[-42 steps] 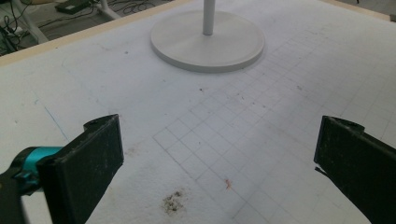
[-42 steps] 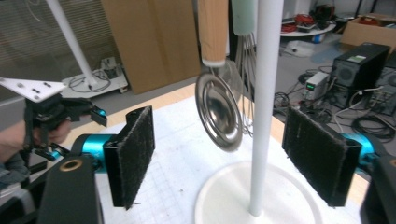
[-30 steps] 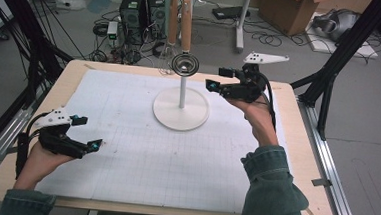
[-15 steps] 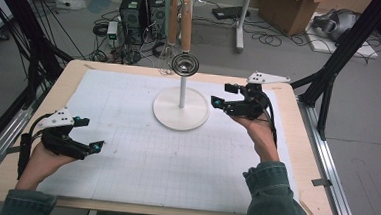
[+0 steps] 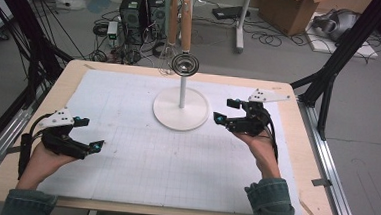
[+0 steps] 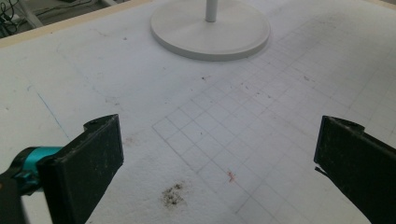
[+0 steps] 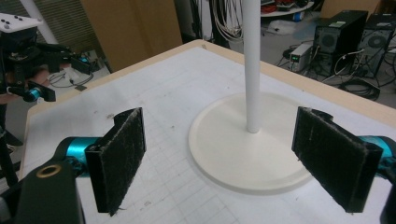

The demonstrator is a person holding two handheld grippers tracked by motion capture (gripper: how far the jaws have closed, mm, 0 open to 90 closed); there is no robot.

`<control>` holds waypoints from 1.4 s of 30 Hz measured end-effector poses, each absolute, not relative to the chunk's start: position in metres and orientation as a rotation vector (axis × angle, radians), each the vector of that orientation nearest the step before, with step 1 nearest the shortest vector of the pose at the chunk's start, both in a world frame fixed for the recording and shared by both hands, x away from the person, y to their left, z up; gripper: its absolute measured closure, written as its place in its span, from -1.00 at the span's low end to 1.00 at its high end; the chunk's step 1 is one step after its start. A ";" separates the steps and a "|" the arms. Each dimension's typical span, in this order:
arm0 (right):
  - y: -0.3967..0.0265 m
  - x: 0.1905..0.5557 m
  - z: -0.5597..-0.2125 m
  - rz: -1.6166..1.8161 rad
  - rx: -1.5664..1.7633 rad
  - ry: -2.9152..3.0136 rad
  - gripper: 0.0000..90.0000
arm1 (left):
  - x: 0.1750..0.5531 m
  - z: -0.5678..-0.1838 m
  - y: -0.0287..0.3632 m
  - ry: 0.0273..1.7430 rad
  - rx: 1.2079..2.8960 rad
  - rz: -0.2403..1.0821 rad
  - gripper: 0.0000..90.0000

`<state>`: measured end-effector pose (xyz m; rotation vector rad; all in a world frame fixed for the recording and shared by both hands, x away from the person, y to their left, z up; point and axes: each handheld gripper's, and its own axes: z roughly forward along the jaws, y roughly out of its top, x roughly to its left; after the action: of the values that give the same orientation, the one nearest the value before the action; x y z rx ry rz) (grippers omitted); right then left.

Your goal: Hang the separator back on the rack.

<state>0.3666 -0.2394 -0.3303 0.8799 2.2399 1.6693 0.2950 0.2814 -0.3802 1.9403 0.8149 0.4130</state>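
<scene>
A white stand with a round base (image 5: 180,114) and a thin pole (image 5: 182,89) rises from the middle of the gridded white mat (image 5: 165,156). Two wooden-handled utensils (image 5: 180,19) hang from its top, and a round metal head (image 5: 185,64) dangles beside the pole. My right gripper (image 5: 225,112) hovers low just right of the base, open and empty. Its own view looks between the pads at the base (image 7: 247,149) and pole (image 7: 251,65). My left gripper (image 5: 91,134) rests open and empty at the mat's left side, aimed toward the base (image 6: 210,28).
The mat lies on a wooden table (image 5: 305,159) framed by metal rails (image 5: 332,166). Behind the table, computer towers (image 5: 142,9), cables and cardboard boxes (image 5: 284,8) sit on the floor. A dark smudge (image 6: 173,195) marks the mat by the left jaws.
My right gripper has sunk and drifted toward the near side, ending beside the stand's base. The left gripper has stayed where it was.
</scene>
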 end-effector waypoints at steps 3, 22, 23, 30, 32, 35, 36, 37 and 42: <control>-0.242 0.361 -0.336 1.664 0.889 2.241 -0.63 | 0.295 -0.381 0.281 0.812 1.945 0.410 -0.96; -0.265 0.330 -0.368 1.610 0.935 2.242 -0.63 | 0.296 -0.384 0.279 0.812 1.949 0.391 -0.96; -0.266 0.329 -0.370 1.608 0.939 2.240 -0.63 | 0.296 -0.385 0.279 0.814 1.948 0.390 -0.96; -0.273 0.319 -0.379 1.596 0.960 2.239 -0.63 | 0.297 -0.387 0.279 0.812 1.951 0.383 -0.96; -0.275 0.317 -0.381 1.595 0.966 2.235 -0.63 | 0.297 -0.387 0.279 0.813 1.950 0.380 -0.96; -0.277 0.314 -0.384 1.595 0.973 2.233 -0.63 | 0.297 -0.387 0.279 0.812 1.949 0.380 -0.96; -0.278 0.313 -0.385 1.590 0.975 2.233 -0.63 | 0.297 -0.387 0.279 0.812 1.948 0.377 -0.96; -0.279 0.312 -0.387 1.589 0.973 2.231 -0.63 | 0.298 -0.387 0.279 0.810 1.951 0.376 -0.96; -0.283 0.306 -0.393 1.592 0.991 2.226 -0.63 | 0.298 -0.388 0.278 0.808 1.953 0.374 -0.96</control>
<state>0.3062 -0.2830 -0.3932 0.9914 2.2260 1.5916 0.2977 0.2776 -0.3878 1.9534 0.8076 0.3742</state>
